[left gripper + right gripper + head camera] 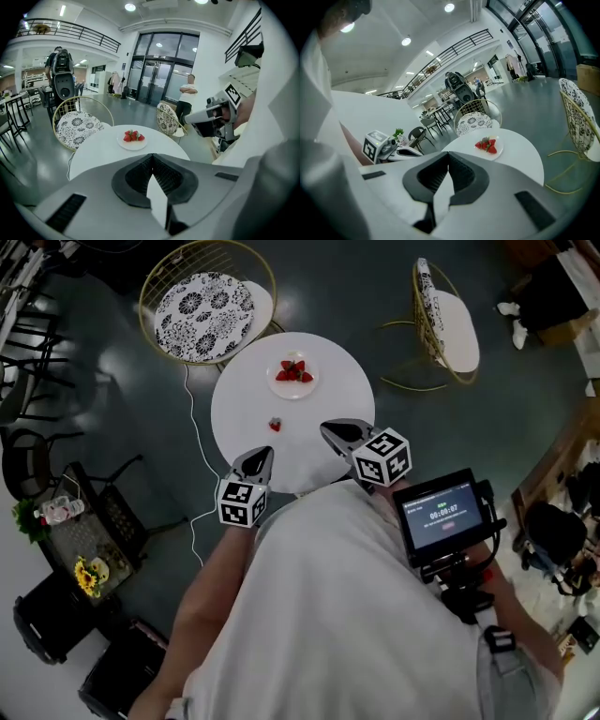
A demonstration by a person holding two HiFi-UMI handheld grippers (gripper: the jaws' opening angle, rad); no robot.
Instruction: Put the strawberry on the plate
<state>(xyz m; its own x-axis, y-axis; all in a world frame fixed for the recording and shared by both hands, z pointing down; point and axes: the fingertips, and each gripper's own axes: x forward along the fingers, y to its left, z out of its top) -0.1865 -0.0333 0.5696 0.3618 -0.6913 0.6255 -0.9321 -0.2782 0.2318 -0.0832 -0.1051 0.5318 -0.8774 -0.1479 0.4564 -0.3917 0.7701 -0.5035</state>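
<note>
Head cam overhead; gripper cams low, all share table.

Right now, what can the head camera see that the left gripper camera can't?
Only the head view shows the loose strawberry lying on the table, nearer the person than the plate, plus the small screen and the yellow flowers. Only the left gripper view shows the glass doors and a person standing beyond the table. Both show the table, the plate with its strawberries, the patterned chair and the right gripper.
</note>
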